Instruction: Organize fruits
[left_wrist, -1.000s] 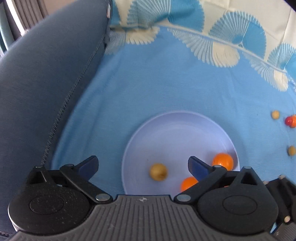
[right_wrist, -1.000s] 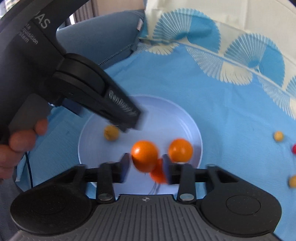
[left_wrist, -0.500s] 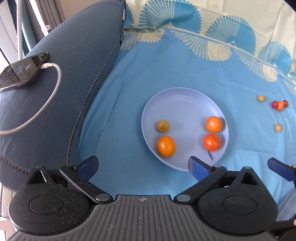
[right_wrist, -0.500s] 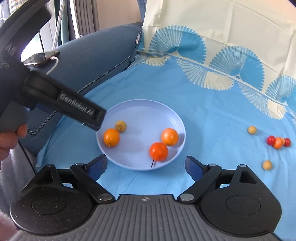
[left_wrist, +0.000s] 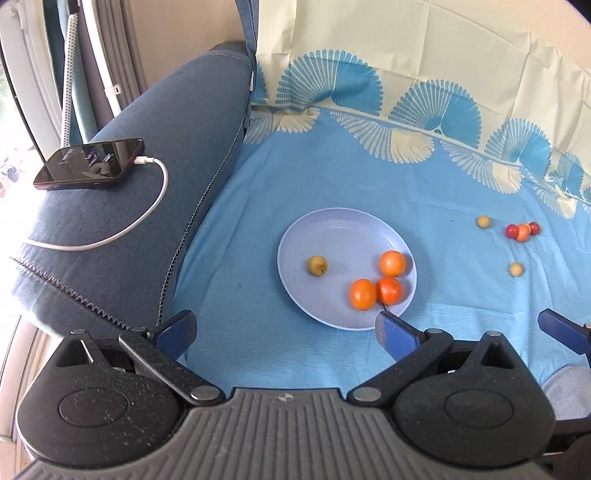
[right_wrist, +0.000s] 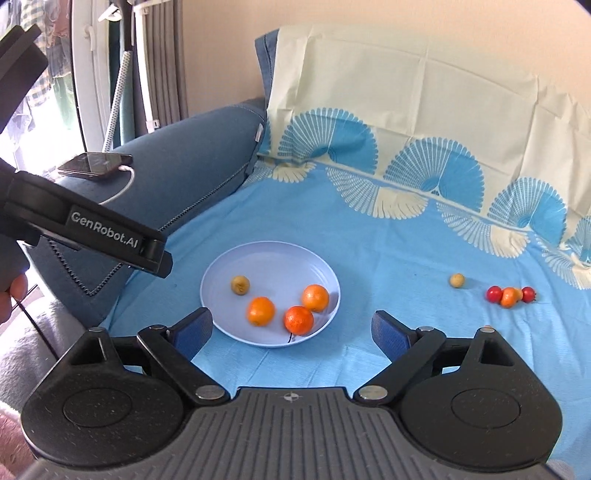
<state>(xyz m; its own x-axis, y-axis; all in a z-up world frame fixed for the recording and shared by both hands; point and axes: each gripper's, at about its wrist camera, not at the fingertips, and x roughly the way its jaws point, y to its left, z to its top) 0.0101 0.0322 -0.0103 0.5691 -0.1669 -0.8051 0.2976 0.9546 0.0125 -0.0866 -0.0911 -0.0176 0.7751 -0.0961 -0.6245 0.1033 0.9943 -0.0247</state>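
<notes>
Left gripper (left_wrist: 284, 328) spread wide, nothing between its blue pads, held above the near edge of the blue sheet (left_wrist: 332, 192). Right gripper (right_wrist: 291, 328) likewise wide open and holding nothing. Lilac plate (right_wrist: 280, 258) resting on the sheet, carrying three oranges (right_wrist: 261, 311) grouped at its near right side and one small yellowish fruit (right_wrist: 240, 284) apart at the left. Off the plate, well to the right: two more small yellowish fruits (left_wrist: 483, 221) and a tight cluster of red and orange cherry-like fruits (right_wrist: 510, 295). Phone (left_wrist: 88, 163) with white cable on the grey-blue sofa arm (left_wrist: 122, 229) at left.
</notes>
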